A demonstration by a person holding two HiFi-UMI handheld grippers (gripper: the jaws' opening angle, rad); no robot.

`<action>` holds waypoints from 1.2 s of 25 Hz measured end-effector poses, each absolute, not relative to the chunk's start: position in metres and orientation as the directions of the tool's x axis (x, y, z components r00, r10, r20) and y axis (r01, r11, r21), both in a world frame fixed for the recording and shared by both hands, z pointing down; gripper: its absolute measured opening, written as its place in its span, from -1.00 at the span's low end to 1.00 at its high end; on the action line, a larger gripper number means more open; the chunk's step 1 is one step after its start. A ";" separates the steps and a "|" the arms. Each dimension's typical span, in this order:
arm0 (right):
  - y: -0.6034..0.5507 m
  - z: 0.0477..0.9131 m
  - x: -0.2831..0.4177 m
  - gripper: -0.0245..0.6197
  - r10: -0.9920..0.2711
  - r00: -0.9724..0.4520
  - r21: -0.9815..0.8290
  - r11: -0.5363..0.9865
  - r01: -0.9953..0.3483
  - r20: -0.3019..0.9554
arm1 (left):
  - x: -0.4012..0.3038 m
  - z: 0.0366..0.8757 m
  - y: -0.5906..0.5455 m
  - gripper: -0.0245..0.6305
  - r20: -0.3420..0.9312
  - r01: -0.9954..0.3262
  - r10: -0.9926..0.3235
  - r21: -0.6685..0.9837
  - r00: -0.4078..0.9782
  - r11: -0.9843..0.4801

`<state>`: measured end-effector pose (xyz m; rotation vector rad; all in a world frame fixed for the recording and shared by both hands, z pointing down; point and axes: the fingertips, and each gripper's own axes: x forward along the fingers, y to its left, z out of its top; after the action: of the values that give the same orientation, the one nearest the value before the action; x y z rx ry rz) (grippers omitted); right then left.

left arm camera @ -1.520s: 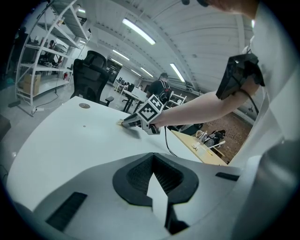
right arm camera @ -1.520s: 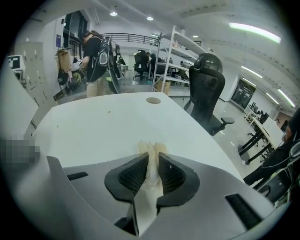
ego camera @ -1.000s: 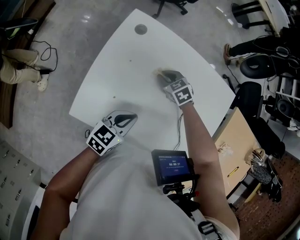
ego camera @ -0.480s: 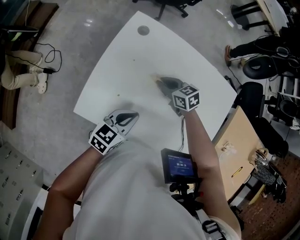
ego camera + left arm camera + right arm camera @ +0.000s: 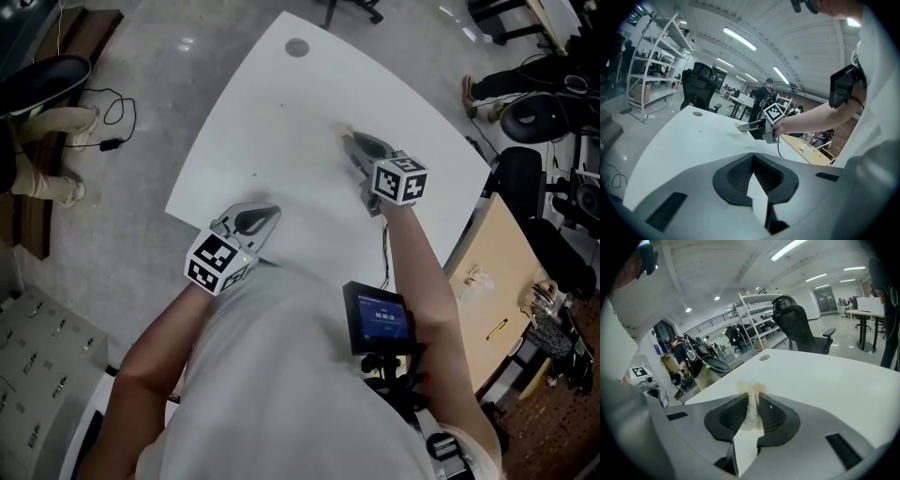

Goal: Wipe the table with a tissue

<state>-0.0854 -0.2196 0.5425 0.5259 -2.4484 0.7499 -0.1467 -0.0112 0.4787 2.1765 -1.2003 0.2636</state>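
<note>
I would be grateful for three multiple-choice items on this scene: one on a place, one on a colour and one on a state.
1. Where is the tissue?
A) on the floor
B) between the jaws of the right hand-held gripper
C) on a chair seat

2. What colour is the table?
A) white
B) black
C) red

3. How do the jaws of the left hand-held gripper stand?
A) wide apart around a cup
B) clamped on a cloth
C) together, with nothing between them

Answers:
1 B, the right gripper view shows the jaws pinching the tissue.
2 A, the top is plain white in every view.
3 C, the left gripper view shows the tips meeting with nothing between them.
</note>
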 end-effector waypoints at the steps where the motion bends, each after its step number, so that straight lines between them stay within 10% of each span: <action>1: -0.217 0.539 -0.088 -0.70 -0.209 -0.791 -0.401 0.771 -0.495 0.575 | -0.152 0.478 -0.012 -0.91 0.456 -0.819 -0.690 0.424 0.562 -0.386; 17: -0.134 0.533 -0.138 -0.70 -0.030 -0.796 -0.330 0.900 -0.284 0.604 | -0.196 0.462 -0.016 -0.91 0.444 -0.848 -0.732 0.384 0.517 -0.365; 30: -0.225 0.568 -0.164 -0.70 -0.272 -0.662 -0.206 0.810 -0.550 0.698 | -0.259 0.465 -0.008 -0.91 0.401 -0.859 -0.783 0.405 0.476 -0.314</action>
<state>-0.1643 -0.2250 0.5682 0.6017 -2.3124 0.5322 -0.2595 -0.0081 0.4648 2.1540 -1.3537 0.1736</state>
